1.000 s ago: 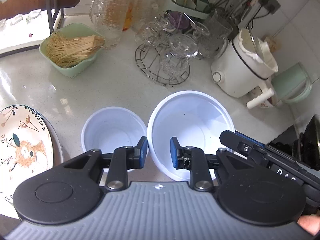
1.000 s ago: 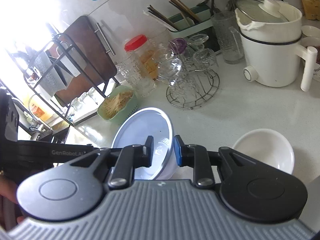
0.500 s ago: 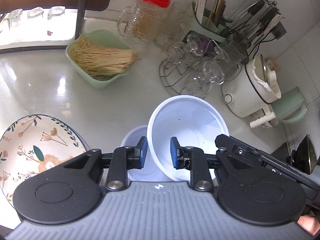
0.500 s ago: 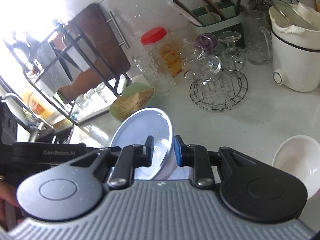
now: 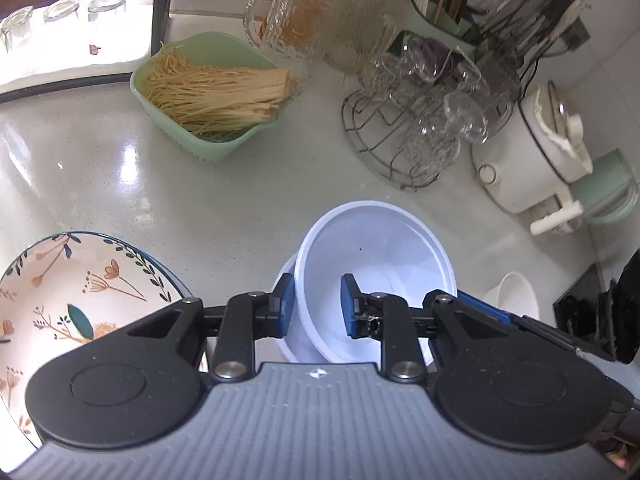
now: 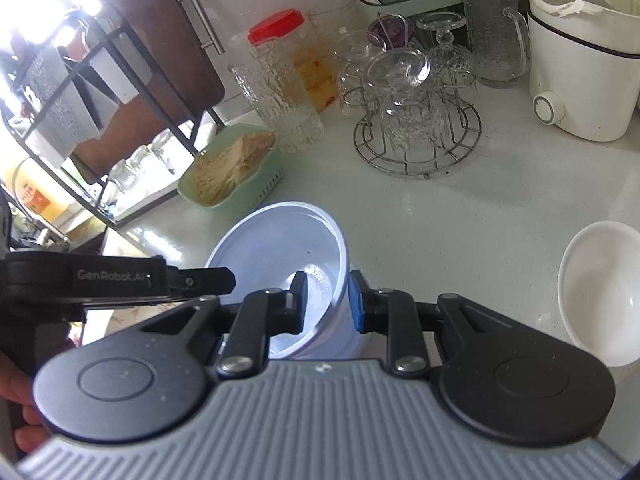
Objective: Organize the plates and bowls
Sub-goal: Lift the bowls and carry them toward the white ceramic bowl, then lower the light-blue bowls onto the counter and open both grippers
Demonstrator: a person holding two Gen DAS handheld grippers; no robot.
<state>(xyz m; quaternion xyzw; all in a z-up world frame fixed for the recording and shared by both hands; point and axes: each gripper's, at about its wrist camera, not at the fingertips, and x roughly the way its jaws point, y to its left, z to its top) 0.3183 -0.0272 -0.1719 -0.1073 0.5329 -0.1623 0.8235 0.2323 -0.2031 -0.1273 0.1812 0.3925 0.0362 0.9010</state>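
A large pale blue plastic bowl [image 5: 376, 248] is held tilted above a smaller pale blue bowl [image 5: 286, 280], partly covering it. My left gripper [image 5: 316, 306] is shut on the large bowl's near rim. My right gripper [image 6: 329, 300] is shut on the same bowl's [image 6: 276, 240] opposite rim. A flowered plate [image 5: 72, 292] lies at the left. A small white bowl [image 6: 600, 288] sits on the counter at the right; it also shows in the left wrist view [image 5: 516, 296].
A green basket of noodles [image 5: 212, 96] stands behind, with a wire rack of glasses [image 5: 416, 120], glass mugs, a red-lidded jar [image 6: 280, 52] and a white cooker [image 6: 580, 60] along the back. A black metal shelf [image 6: 80, 80] is at the left.
Both grippers have carried the large bowl to the left and over the smaller bowl. The smaller bowl is now mostly hidden beneath it. The white bowl has come into the left wrist view.
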